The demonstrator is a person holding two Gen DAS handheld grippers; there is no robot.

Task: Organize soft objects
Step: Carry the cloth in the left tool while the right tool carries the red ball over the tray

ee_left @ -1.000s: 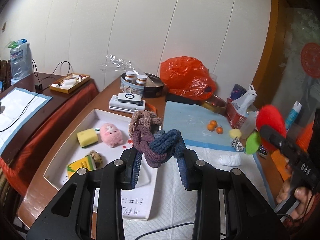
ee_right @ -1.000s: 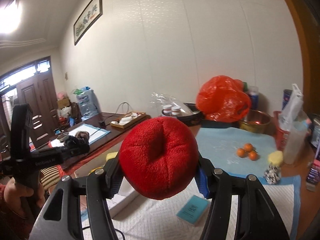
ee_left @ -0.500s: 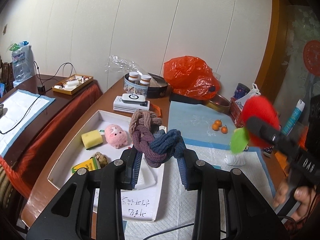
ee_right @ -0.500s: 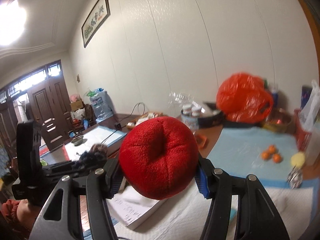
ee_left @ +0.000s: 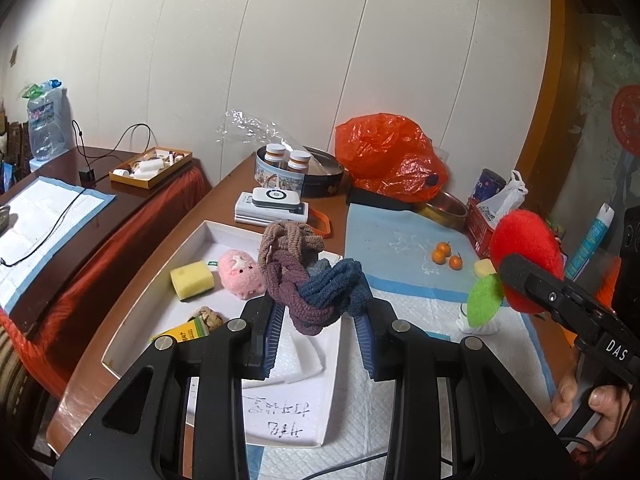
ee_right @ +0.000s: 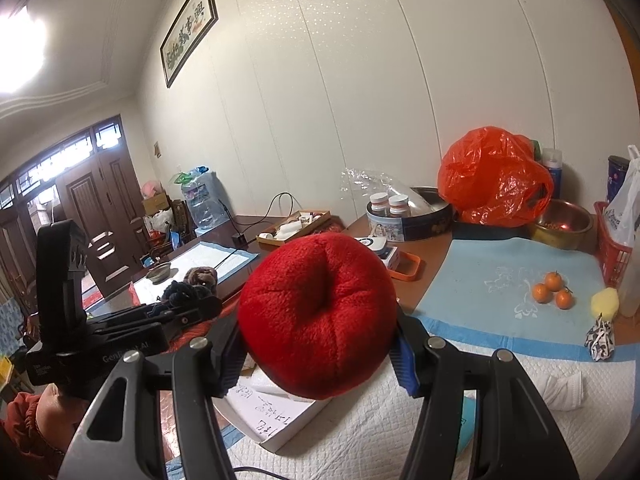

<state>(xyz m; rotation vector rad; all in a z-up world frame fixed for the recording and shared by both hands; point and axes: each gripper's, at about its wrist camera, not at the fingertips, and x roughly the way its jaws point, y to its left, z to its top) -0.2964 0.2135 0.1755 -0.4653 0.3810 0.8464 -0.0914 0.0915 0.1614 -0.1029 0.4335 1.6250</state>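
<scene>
Tray (ee_left: 132, 322) holds sponge (ee_left: 192, 280), pink plush (ee_left: 241, 274); left jaws grip braided rope (ee_left: 308, 284); right grip plush apple (ee_right: 320, 316)

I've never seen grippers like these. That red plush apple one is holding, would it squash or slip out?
The red plush apple looks fluffy and stuffed, so it probably squashes a little and springs back. Its fuzzy surface bulges between the right gripper pads, so slipping seems unlikely. Set down, its round shape might roll.
</scene>
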